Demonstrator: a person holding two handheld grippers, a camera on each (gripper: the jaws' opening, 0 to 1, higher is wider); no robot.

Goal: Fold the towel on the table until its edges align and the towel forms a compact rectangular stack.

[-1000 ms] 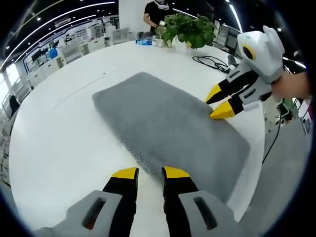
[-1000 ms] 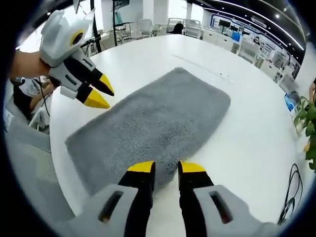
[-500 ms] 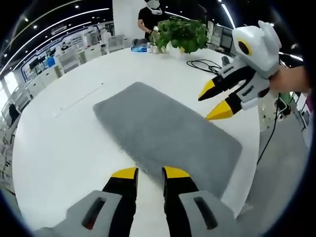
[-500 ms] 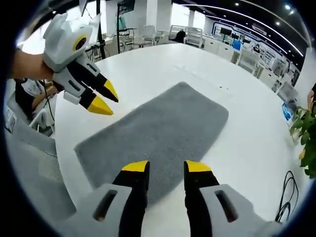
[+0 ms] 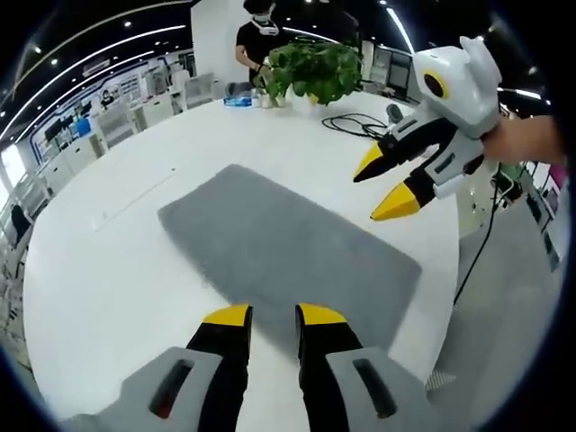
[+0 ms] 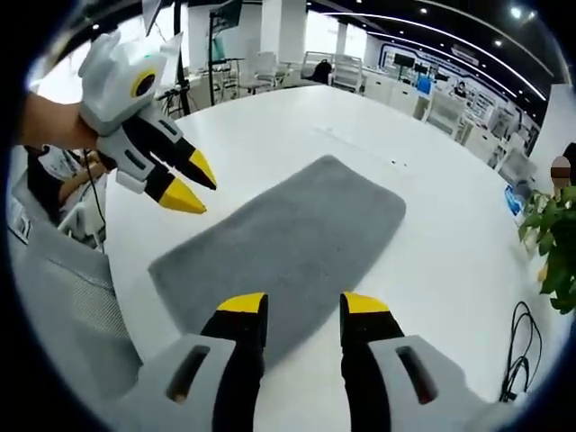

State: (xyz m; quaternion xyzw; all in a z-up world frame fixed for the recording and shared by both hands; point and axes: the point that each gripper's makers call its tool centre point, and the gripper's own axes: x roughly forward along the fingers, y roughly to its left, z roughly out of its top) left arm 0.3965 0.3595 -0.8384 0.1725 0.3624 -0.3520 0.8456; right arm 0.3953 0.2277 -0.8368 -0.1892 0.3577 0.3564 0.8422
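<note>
The grey towel (image 5: 283, 254) lies flat, unfolded, mid-table (image 5: 108, 270). The left gripper (image 5: 273, 315) hangs over its near edge, jaws slightly parted, empty. At right the right gripper (image 5: 382, 184) hovers above, jaws apart. Far off: a plant (image 5: 310, 70), a cable (image 5: 355, 121), a person (image 5: 256, 36).

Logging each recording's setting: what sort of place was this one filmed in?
Probably a large open-plan office or showroom. A big round white table holds the grey towel, a potted plant and black cables; behind it run rows of white desks with chairs under strip ceiling lights.
</note>
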